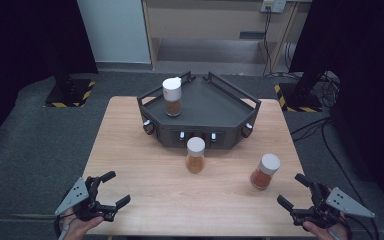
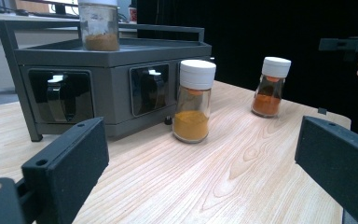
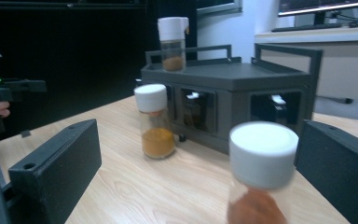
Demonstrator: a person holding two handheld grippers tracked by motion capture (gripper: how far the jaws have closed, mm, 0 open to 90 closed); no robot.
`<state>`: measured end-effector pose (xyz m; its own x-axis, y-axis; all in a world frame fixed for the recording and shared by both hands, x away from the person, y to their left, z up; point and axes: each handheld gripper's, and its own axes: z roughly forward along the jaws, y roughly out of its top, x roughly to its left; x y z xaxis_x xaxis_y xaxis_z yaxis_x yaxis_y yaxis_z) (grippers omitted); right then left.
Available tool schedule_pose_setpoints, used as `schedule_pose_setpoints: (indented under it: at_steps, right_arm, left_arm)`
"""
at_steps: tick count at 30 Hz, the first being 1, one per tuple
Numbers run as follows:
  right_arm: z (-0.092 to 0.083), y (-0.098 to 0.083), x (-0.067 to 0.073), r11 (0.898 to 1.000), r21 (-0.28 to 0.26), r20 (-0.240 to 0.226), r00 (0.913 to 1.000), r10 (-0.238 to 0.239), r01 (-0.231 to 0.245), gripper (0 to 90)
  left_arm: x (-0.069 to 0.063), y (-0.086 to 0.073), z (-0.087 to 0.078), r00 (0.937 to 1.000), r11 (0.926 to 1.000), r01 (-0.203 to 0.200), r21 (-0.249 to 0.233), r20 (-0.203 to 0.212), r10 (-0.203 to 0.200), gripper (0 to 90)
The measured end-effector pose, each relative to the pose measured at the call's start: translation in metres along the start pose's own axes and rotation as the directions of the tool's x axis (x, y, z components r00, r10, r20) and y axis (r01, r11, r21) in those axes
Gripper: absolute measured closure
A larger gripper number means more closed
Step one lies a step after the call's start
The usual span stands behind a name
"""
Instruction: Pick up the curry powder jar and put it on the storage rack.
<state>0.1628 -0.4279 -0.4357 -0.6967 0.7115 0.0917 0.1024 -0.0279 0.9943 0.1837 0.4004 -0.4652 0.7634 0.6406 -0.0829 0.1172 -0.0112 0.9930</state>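
Three white-capped spice jars stand upright. One with brown powder [image 1: 172,97] [image 2: 99,25] [image 3: 172,39] is on top of the dark grey rack [image 1: 210,102] [image 2: 112,56] [image 3: 233,77]. A yellow-powder jar [image 1: 195,155] [image 2: 195,100] [image 3: 154,122] sits on the table just before the rack. An orange-powder jar [image 1: 265,171] [image 2: 271,86] stands at the right and looms blurred and close in the right gripper view [image 3: 262,170]. My left gripper [image 1: 116,188] [image 2: 200,156] is open at the near left edge. My right gripper [image 1: 291,190] [image 3: 198,161] is open just short of the orange jar.
The rack has knobs and dark windows on its front faces and raised rails around its top. The wooden table [image 1: 150,165] has bare room between the grippers. Dark floor, black stands and cables surround the table.
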Motion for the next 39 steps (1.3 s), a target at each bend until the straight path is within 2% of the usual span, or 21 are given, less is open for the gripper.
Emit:
schedule_pose_setpoints:
  at_steps: [13, 24, 39]
  right_arm:
    - [0.030, 0.031, -0.006, 1.000, 0.023, -0.066, 0.9977, -0.015, 0.017, 1.0]
    - [0.063, 0.042, -0.008, 0.998, 0.056, -0.105, 0.9941, -0.028, 0.034, 0.7]
    - [0.117, 0.048, -0.004, 0.992, 0.115, -0.165, 0.9859, -0.029, 0.048, 0.9]
  left_arm:
    - [0.001, 0.000, 0.000, 1.0000, 1.0000, 0.000, 0.008, -0.005, 0.000, 1.7]
    - [0.002, -0.002, -0.001, 0.9998, 0.9998, 0.012, -0.016, -0.014, -0.012, 1.7]
    - [0.001, -0.001, -0.001, 0.9998, 1.0000, 0.007, 0.000, -0.017, -0.007, 1.7]
